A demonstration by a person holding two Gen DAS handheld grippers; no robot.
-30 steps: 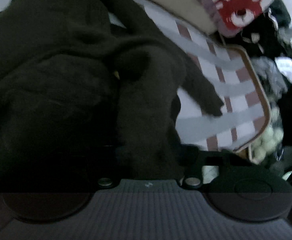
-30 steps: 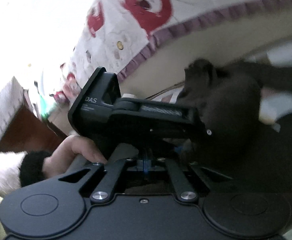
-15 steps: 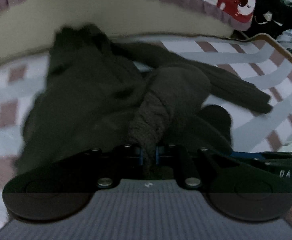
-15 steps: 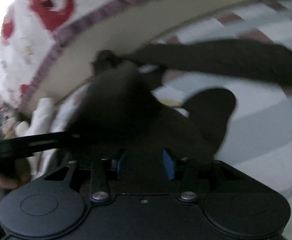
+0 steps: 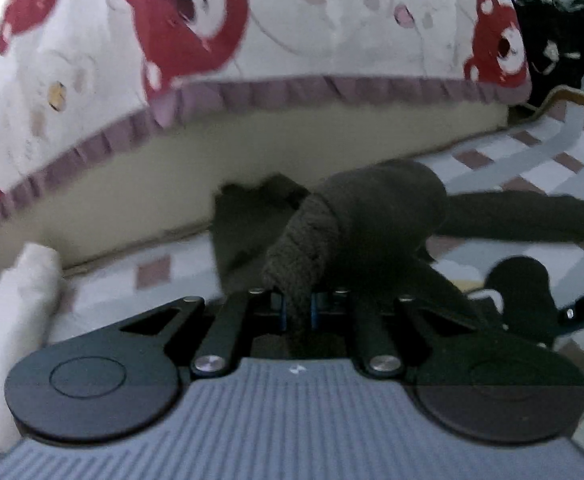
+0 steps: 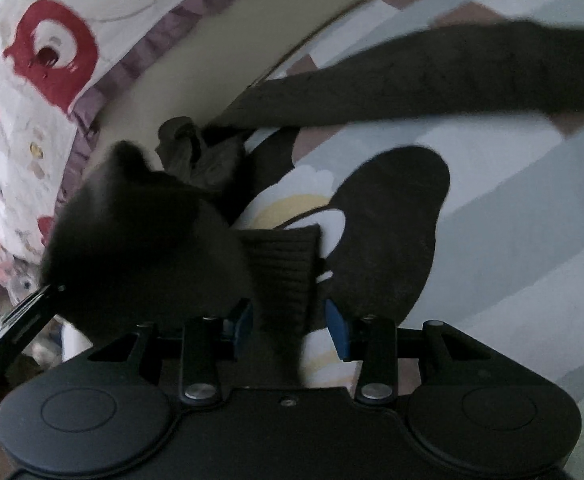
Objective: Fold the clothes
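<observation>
Left gripper [image 5: 297, 312]: your jaws were clamped on a bunched ribbed fold of the dark sweater [image 5: 372, 216], as half a second before.
Right gripper [image 6: 290, 320]: your blue pads [image 6: 337, 330] stood apart around the ribbed hem, wider than before; true grip unclear.
Sweater: lifted at frame centre, one sleeve [image 6: 452, 76] trailing to the upper right over the checked mat [image 6: 532, 200].
Change: less sweater lay spread; the bear-print quilt [image 5: 292, 32] now filled the top of your left view.
</observation>
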